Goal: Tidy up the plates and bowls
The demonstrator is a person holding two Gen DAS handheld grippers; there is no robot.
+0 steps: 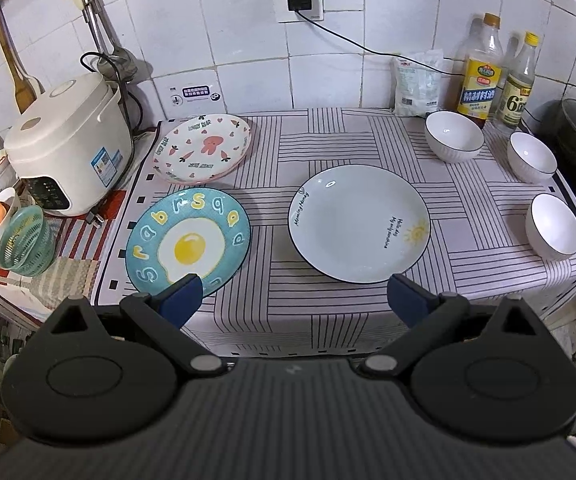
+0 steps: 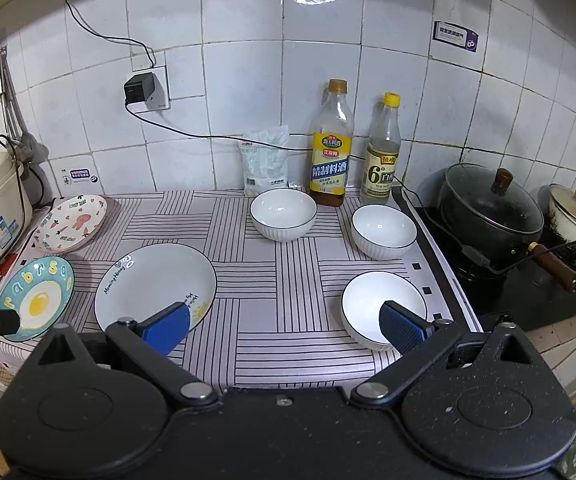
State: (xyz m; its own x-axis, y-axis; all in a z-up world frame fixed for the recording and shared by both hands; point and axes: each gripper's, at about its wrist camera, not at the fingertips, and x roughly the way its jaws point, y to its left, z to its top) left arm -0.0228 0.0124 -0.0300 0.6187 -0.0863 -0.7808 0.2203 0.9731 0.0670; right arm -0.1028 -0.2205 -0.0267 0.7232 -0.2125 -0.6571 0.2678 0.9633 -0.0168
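Bench check: three plates lie apart at left and centre of frame, three bowls apart at right. Nothing stacked; I judge sorting not begun. Left gripper and right gripper both spread, empty. Next I'd need to pinch one rim.

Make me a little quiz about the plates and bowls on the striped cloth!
1. How many white bowls stand on the cloth?
2. True or false: the egg plate is stacked on the sun plate.
3. Which is nearest the rice cooker? A) bunny plate B) sun plate C) a bowl

Key: 1. three; 2. false, they lie apart; 3. A
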